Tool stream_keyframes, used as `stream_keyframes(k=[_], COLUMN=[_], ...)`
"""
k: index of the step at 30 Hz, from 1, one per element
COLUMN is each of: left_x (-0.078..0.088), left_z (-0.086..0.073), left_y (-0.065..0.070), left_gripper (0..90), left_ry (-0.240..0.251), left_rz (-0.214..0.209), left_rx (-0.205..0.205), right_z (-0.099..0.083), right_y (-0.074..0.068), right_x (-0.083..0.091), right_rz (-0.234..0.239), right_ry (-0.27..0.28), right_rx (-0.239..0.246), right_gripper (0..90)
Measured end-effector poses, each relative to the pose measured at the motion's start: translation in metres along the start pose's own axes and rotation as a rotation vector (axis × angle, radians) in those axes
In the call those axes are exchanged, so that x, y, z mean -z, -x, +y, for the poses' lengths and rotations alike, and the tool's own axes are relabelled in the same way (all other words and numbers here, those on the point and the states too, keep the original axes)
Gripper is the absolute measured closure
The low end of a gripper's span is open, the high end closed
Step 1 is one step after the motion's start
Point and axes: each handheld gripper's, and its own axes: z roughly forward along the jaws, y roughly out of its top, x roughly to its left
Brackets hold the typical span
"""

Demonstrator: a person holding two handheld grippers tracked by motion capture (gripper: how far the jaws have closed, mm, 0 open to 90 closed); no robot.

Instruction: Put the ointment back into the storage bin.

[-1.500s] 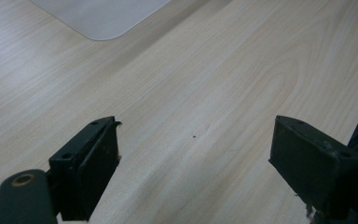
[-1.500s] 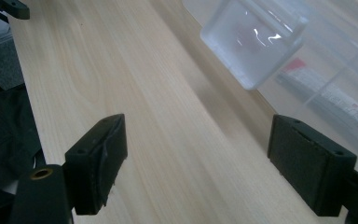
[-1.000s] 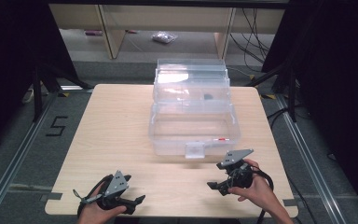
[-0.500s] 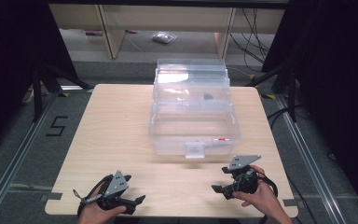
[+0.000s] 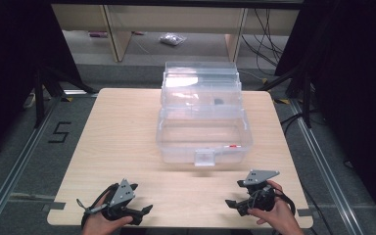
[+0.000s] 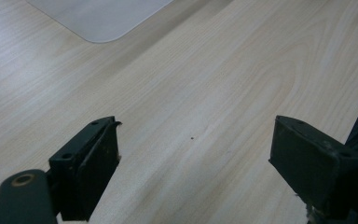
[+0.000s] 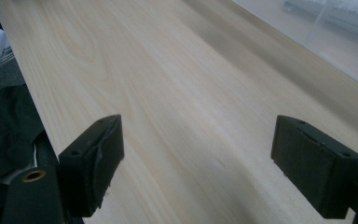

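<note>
High view shows me a pale wooden table (image 5: 127,142) over grey floor (image 5: 24,161); a clear plastic box (image 5: 200,122) sits centred. Nearer me than the box, my left gripper (image 5: 139,212) and right gripper (image 5: 232,204) rest with jaws spread, holding nothing.

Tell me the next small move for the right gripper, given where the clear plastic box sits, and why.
Probably ease the right gripper forward toward the white front latch of the clear plastic tiered box. Both the right and the left gripper sit open and empty near the near edge of the light wooden table, apart from the box, and the latch faces the person.
</note>
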Motion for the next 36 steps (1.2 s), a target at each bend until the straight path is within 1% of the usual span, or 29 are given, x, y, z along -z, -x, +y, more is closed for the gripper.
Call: stream_keyframes(k=[2,3,5,6,8,9,10,11,12,13,14,15,16,17,18,19,20,21,22,24,25,26,27,29,30,31,34,35,36], left_x=[0.0,0.001,0.001,0.001,0.001,0.001,0.001,0.001,-0.001,-0.001,0.0,0.0,0.0,-0.001,-0.001,-0.001,0.001,0.001,-0.001,-0.001,-0.001,-0.001,-0.001,-0.001,-0.001,0.0,-0.001,0.0,-0.001], left_z=[0.0,0.0,0.0,0.0,0.0,0.0,0.0,0.0,0.0,0.0,0.0,0.0,0.0,0.0,0.0,0.0,0.001,0.001,0.0,0.0,0.0,0.0,0.0,0.0,0.0,0.0,0.0,0.001,0.0], left_y=[0.0,0.0,0.0,-0.001,0.0,0.0,0.0,0.0,0.001,0.001,0.0,0.001,0.001,0.002,0.002,0.002,0.0,0.0,0.0,0.0,0.0,-0.001,0.0,0.0,0.0,0.0,-0.001,-0.001,0.001], left_gripper=[15.0,15.0,15.0,15.0,15.0,15.0,15.0,15.0,15.1,15.0,15.0,15.0,15.0,15.1,15.0,15.0,15.0,15.0,15.0,15.0,15.0,15.0,15.1,15.0,15.0,15.0,15.0,15.1,15.0], left_ry=[-0.001,-0.008,-0.009,-0.011,-0.011,-0.011,-0.012,-0.012,0.004,0.004,-0.005,0.003,-0.004,0.013,0.009,0.009,-0.019,-0.019,-0.008,-0.008,0.0,-0.011,-0.011,-0.01,-0.009,-0.012,-0.011,-0.02,0.012], left_rz=[0.002,-0.007,-0.008,-0.008,-0.008,-0.007,-0.009,-0.009,-0.002,-0.002,-0.003,0.001,-0.009,0.004,0.003,0.003,0.001,0.001,0.008,0.01,-0.003,0.009,0.013,0.01,0.011,0.004,0.011,0.001,-0.003], left_rx=[0.0,-0.001,-0.001,-0.002,-0.002,-0.002,-0.002,-0.002,0.017,0.017,-0.002,0.003,0.009,0.008,0.008,0.008,-0.014,-0.014,-0.017,-0.013,-0.002,-0.015,-0.016,-0.016,-0.015,-0.017,-0.017,-0.018,0.006], right_z=[-0.001,-0.003,-0.006,-0.008,-0.01,-0.012,-0.012,-0.012,-0.015,-0.017,-0.017,-0.018,-0.019,-0.021,-0.021,-0.021,-0.021,-0.021,-0.021,-0.021,-0.021,-0.021,-0.021,-0.021,-0.021,-0.021,-0.021,-0.021,-0.021], right_y=[-0.001,-0.001,-0.002,-0.003,-0.002,-0.002,-0.003,-0.003,-0.003,-0.004,-0.004,-0.003,-0.005,-0.006,-0.005,-0.005,-0.007,-0.007,-0.005,-0.006,-0.006,-0.007,-0.007,-0.006,-0.005,-0.005,-0.005,-0.005,-0.005], right_x=[0.0,0.001,0.001,0.0,0.001,0.002,0.003,0.003,0.003,0.004,0.004,0.004,0.005,0.003,0.003,0.003,0.003,0.003,0.002,0.003,0.003,0.001,0.001,0.002,0.002,0.002,0.002,0.002,0.002], right_rz=[-0.008,-0.002,-0.01,-0.03,-0.041,-0.043,-0.04,-0.04,-0.051,-0.053,-0.053,-0.058,-0.069,-0.074,-0.083,-0.083,-0.083,-0.083,-0.086,-0.091,-0.095,-0.1,-0.099,-0.1,-0.101,-0.101,-0.1,-0.103,-0.109], right_ry=[0.011,0.001,-0.005,0.01,-0.001,0.011,0.003,0.003,0.015,0.015,0.015,0.012,-0.003,0.021,0.022,0.022,-0.01,-0.01,0.003,-0.003,-0.007,-0.003,-0.001,-0.006,-0.004,-0.004,-0.006,-0.001,-0.002], right_rx=[-0.002,-0.008,-0.017,-0.027,-0.034,-0.039,-0.055,-0.055,-0.054,-0.06,-0.06,-0.051,-0.072,-0.079,-0.06,-0.06,-0.091,-0.091,-0.067,-0.067,-0.063,-0.079,-0.078,-0.065,-0.049,-0.049,-0.042,-0.048,-0.064], right_gripper=[17.3,16.9,16.8,16.8,16.8,16.8,16.7,16.7,16.7,16.7,16.7,16.5,16.5,16.5,16.5,16.5,16.5,16.5,16.5,16.5,16.5,16.5,16.5,16.5,16.5,16.5,16.5,16.5,16.5])
